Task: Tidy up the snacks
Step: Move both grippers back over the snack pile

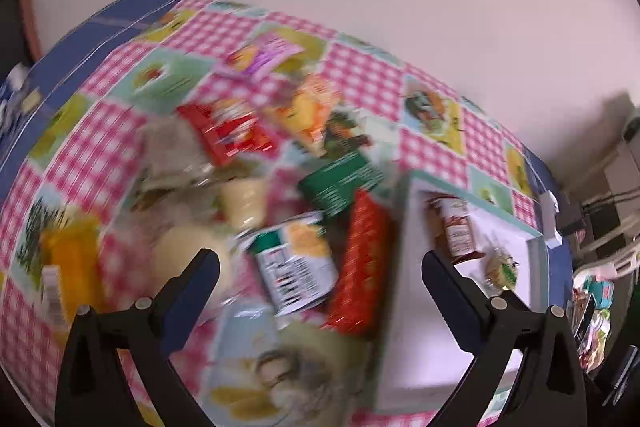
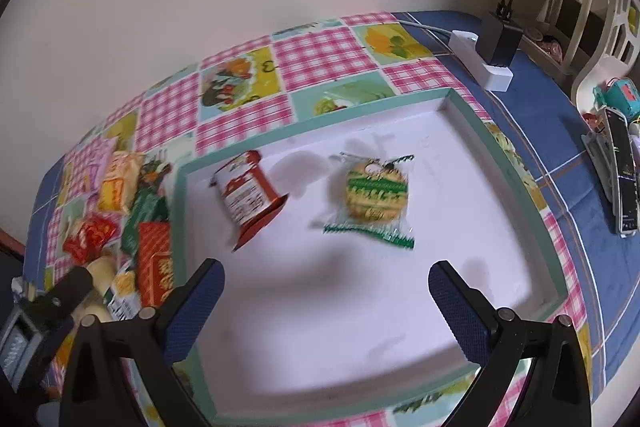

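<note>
A shallow white tray with a teal rim (image 2: 516, 163) lies on the patchwork tablecloth. Inside it rest a small red carton (image 2: 250, 197) and a round cookie in a clear green-edged wrapper (image 2: 374, 193). My right gripper (image 2: 326, 283) hovers open over the tray's near half, nothing between its fingers. In the blurred left wrist view, my left gripper (image 1: 320, 273) stands open above a heap of snacks: a green-and-white packet (image 1: 296, 263), a long red box (image 1: 362, 259), a red bag (image 1: 232, 131). The tray rim (image 1: 404, 227) shows at the right there. The left gripper's body (image 2: 44, 311) appears at the lower left of the right wrist view.
A white power strip with a black adapter (image 2: 494, 47) sits beyond the tray's far right corner. Remote controls and small items (image 2: 618, 175) lie at the table's right edge on blue cloth. A plain wall backs the table. White chairs (image 2: 612, 39) stand at the far right.
</note>
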Tool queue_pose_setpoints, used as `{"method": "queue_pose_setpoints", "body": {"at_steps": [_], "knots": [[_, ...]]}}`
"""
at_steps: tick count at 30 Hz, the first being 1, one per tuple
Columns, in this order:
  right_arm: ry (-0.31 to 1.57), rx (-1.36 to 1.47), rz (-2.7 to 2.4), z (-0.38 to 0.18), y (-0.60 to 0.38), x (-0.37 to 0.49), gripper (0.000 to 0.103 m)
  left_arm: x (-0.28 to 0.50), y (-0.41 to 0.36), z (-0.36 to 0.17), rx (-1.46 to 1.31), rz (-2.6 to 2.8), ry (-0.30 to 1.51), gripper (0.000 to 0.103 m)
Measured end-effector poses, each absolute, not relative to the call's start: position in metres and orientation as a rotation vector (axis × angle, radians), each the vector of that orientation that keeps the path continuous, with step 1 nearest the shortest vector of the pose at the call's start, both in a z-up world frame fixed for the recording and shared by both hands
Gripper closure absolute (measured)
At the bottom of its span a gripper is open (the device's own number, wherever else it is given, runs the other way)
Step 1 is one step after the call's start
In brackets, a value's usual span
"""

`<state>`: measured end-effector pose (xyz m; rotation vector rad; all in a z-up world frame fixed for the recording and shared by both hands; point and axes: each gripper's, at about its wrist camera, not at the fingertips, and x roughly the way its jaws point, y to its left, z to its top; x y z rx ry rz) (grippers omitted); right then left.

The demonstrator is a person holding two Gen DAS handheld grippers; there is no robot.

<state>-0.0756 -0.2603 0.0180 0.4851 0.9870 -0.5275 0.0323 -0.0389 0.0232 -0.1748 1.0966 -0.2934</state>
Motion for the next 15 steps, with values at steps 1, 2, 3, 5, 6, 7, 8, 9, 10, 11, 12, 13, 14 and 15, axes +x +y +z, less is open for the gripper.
{"method": "queue_pose_setpoints", "body": {"at_steps": [1, 2, 3, 5, 6, 7, 8, 9, 10, 11, 12, 13, 14, 15], "knots": [[0.982, 0.489, -0.516, 0.02, -0.255, -0.078, 0.0, 0.03, -0.032, 0.022, -0.189, -0.284, 1.104, 0.002], [0.977, 0.489, -0.506, 0.022, -0.251, -0.08, 0.0, 0.028, -0.027, 0.022, -0.196, -0.276, 1.11, 0.002], [0.972, 0.484, -0.496, 0.024, -0.246, -0.081, 0.0, 0.026, -0.02, 0.022, -0.204, -0.271, 1.113, 0.002], [0.955, 0.472, -0.477, 0.03, -0.235, -0.084, 0.0, 0.021, -0.012, 0.024, -0.216, -0.271, 1.108, 0.002], [0.945, 0.468, -0.462, 0.033, -0.228, -0.085, 0.0, 0.019, -0.008, 0.026, -0.225, -0.281, 1.104, 0.002], [0.939, 0.467, -0.452, 0.035, -0.223, -0.085, 0.0, 0.017, -0.006, 0.027, -0.228, -0.289, 1.101, 0.002], [0.935, 0.467, -0.441, 0.037, -0.219, -0.085, 0.0, 0.015, -0.004, 0.028, -0.231, -0.298, 1.1, 0.002], [0.93, 0.469, -0.429, 0.038, -0.214, -0.085, 0.0, 0.014, -0.001, 0.03, -0.236, -0.307, 1.098, 0.002], [0.926, 0.471, -0.415, 0.04, -0.209, -0.084, 0.0, 0.013, 0.001, 0.032, -0.241, -0.312, 1.094, 0.002], [0.922, 0.469, -0.399, 0.041, -0.203, -0.082, 0.0, 0.012, 0.004, 0.034, -0.241, -0.305, 1.092, 0.002], [0.92, 0.455, -0.378, 0.042, -0.197, -0.079, 0.0, 0.012, 0.008, 0.036, -0.234, -0.275, 1.097, 0.002], [0.921, 0.442, -0.369, 0.042, -0.191, -0.076, 0.0, 0.013, 0.011, 0.036, -0.229, -0.252, 1.101, 0.002], [0.92, 0.426, -0.361, 0.043, -0.186, -0.073, 0.0, 0.014, 0.015, 0.036, -0.225, -0.234, 1.105, 0.002], [0.923, 0.414, -0.348, 0.043, -0.179, -0.07, 0.0, 0.015, 0.022, 0.034, -0.226, -0.202, 1.11, 0.002]]}}
